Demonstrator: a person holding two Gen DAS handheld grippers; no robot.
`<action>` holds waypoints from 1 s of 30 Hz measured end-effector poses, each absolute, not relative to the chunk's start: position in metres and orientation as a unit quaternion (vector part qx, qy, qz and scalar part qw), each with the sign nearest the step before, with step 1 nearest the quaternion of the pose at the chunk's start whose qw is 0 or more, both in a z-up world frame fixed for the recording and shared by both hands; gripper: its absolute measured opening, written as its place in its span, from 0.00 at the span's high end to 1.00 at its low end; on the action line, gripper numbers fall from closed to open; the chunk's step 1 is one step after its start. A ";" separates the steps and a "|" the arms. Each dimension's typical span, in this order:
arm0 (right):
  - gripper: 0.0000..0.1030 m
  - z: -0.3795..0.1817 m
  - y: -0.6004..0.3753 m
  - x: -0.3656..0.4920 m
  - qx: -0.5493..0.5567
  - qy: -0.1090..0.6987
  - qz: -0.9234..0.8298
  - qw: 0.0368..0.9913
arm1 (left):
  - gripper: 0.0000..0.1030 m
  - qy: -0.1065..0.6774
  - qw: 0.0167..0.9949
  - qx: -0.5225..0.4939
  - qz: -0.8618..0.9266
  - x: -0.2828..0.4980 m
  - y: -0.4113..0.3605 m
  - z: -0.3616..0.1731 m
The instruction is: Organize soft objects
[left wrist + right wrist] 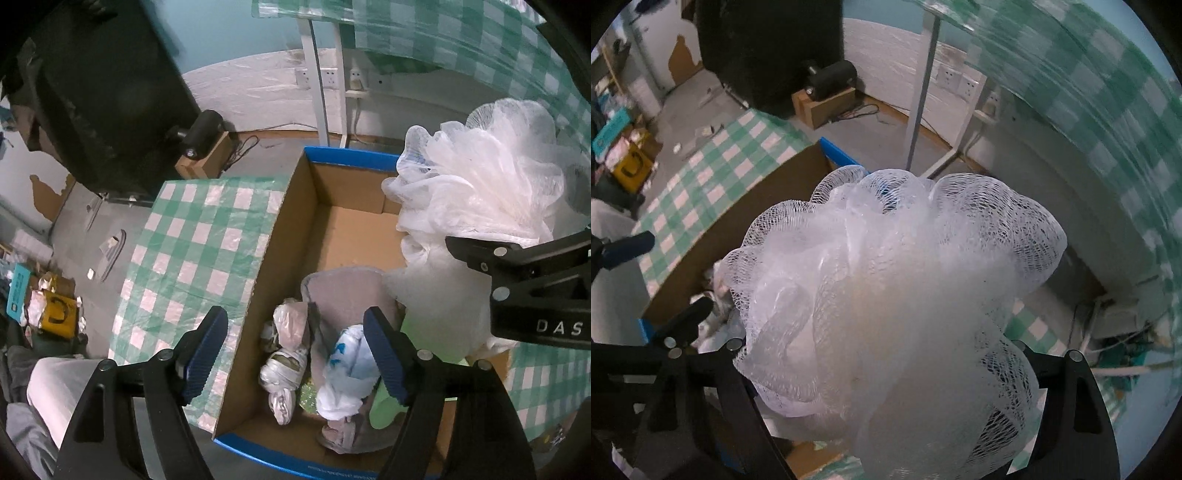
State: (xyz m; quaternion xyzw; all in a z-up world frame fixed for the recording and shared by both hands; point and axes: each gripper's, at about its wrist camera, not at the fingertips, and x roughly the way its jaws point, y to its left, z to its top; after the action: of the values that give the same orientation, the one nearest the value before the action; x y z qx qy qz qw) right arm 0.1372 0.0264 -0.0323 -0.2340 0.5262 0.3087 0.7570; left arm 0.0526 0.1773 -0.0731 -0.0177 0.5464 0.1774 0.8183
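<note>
Several wrapped soft bundles (284, 365) already fill the blue-rimmed cardboard box (291, 221) at lower centre beneath the wide-open, empty left gripper (295, 354), while the right gripper (886, 369), clamped on the white mesh bath pouf (897, 295), has yet to drop it in.

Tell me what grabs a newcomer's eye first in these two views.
The big white mesh bath pouf fills the right wrist view, clamped in the right gripper. Below it sits the open cardboard box on the green-checked tablecloth, soft bundles heaped at its near end under the open left gripper.
</note>
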 end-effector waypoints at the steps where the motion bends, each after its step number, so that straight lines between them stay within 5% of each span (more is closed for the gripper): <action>1: 0.18 -0.032 0.030 0.138 -0.225 0.530 0.311 0.757 | 0.25 0.545 0.820 -0.020 0.176 0.052 0.178 -0.072; 11: 0.15 -0.027 0.035 0.150 -0.118 0.551 0.320 0.762 | 0.24 0.529 0.831 -0.026 0.172 0.042 0.176 -0.059; 15: 0.01 -0.030 0.034 0.151 -0.107 0.562 0.325 0.753 | 0.24 0.528 0.831 -0.025 0.173 0.042 0.177 -0.058; 30: 0.01 -0.020 0.036 0.138 -0.126 0.545 0.327 0.762 | 0.24 0.511 0.842 -0.016 0.171 0.034 0.173 -0.041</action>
State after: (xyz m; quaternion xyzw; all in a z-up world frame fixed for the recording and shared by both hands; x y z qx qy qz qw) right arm 0.1382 0.0358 -0.0201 -0.1259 0.5451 0.3267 0.7617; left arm 0.0339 0.1734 -0.0410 -0.0161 0.5113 0.1712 0.8420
